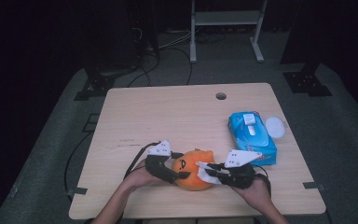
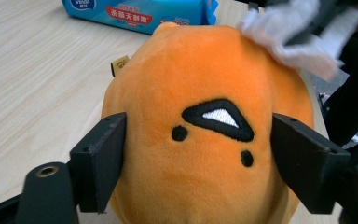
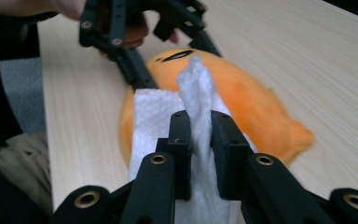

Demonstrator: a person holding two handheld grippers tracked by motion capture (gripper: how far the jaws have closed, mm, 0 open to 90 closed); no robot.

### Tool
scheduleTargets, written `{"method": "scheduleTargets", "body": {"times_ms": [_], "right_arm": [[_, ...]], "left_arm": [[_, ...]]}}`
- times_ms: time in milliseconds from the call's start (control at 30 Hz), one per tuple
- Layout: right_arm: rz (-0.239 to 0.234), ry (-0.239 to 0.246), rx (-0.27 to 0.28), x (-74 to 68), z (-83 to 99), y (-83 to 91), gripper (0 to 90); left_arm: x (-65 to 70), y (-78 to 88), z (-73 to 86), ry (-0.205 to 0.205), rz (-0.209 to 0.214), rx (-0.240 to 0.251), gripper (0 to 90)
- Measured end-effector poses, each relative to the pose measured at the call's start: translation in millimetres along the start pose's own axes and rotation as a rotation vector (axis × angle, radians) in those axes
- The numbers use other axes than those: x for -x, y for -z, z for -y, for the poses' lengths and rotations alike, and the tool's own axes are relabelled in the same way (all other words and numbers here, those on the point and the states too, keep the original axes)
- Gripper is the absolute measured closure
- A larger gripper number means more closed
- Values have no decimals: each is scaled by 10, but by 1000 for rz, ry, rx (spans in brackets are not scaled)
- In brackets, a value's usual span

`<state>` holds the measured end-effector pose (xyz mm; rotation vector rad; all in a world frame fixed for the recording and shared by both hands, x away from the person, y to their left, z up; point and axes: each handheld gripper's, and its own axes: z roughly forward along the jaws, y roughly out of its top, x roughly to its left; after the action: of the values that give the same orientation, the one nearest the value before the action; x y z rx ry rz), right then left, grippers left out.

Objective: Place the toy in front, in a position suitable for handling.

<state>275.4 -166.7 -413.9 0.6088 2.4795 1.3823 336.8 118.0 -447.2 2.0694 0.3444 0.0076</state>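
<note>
An orange plush toy with a stitched black face lies near the table's front edge. My left gripper holds it from the left; in the left gripper view its two black jaws press on both sides of the toy around the face. My right gripper comes in from the right, shut on a crumpled white wipe. The wipe stands up between the right gripper's jaws and lies against the toy. In the left gripper view the wipe rests on the toy's far top.
A blue pack of wet wipes lies on the right side of the wooden table, with a round white lid beside it. A small cable hole sits near the far edge. A dark floor with cables and stands surrounds the table.
</note>
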Motion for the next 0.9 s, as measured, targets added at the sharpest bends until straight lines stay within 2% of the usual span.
{"method": "scheduleTargets", "body": {"times_ms": [133,267,367,500,600,667,800,900], "right_arm": [[50,-53,2,145,46,25,779],[87,-95,-23,265,100,18,778],[74,-113,-20,274,125,19,778],[22,-63,9,124,65,28,772],[24,-31,3,59,29,7,773],[21,-49,2,101,43,9,774],[51,-103,-7,238,103,23,776],[57,-138,-15,326,143,12,775]], "left_arm": [[8,-8,7,-19,6,1,235],[25,-9,14,-31,8,2,235],[22,-16,10,-27,3,-1,226],[23,-20,16,-26,-1,0,219],[50,-15,15,-49,-3,-1,227],[63,-16,15,-72,2,3,243],[106,-35,0,-121,13,1,256],[130,-43,-8,-134,13,1,255]]}}
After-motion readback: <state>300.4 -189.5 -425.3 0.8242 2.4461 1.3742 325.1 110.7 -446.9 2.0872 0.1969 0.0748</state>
